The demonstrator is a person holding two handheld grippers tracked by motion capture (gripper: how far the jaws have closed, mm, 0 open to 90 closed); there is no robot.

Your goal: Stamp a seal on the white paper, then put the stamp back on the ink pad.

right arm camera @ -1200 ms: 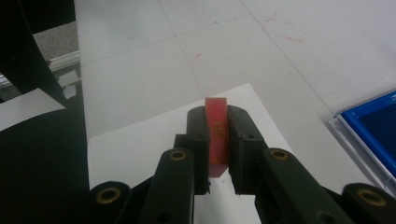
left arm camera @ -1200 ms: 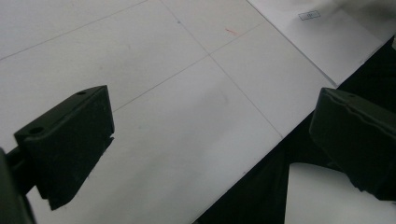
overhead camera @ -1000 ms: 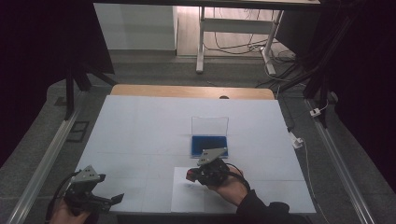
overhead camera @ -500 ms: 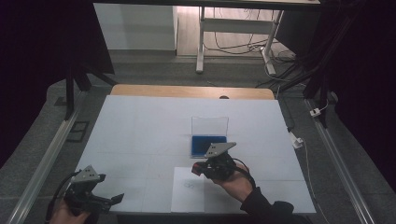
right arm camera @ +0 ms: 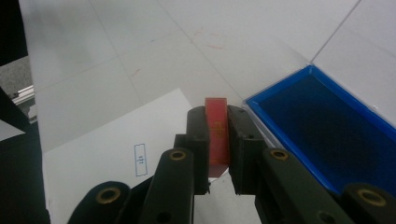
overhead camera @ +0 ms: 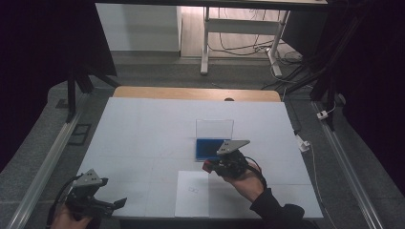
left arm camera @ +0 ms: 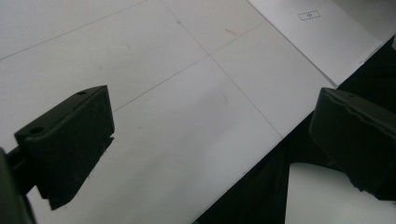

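Since the earlier frame, the right gripper (overhead camera: 213,166) has moved off the sheet of paper (overhead camera: 192,194) and up toward the ink pad (overhead camera: 210,148), carrying the red stamp (right arm camera: 216,130) with it. The left gripper (overhead camera: 112,205) has not moved from the near left corner of the table (overhead camera: 143,129); its jaws stand wide apart with nothing between them.

The right gripper's jaws are clamped on the stamp, one pad on each broad face, with the stamp upright between them. It hangs above the table just short of the near edge of the blue ink pad, whose clear lid (overhead camera: 214,129) stands raised at the far side.

The stamp appears to be a small, rigid, light block, probably smooth-sided. Hold on the flat opposing faces suits it best; a firm, square grip should prevent twisting when it is pressed into the pad.
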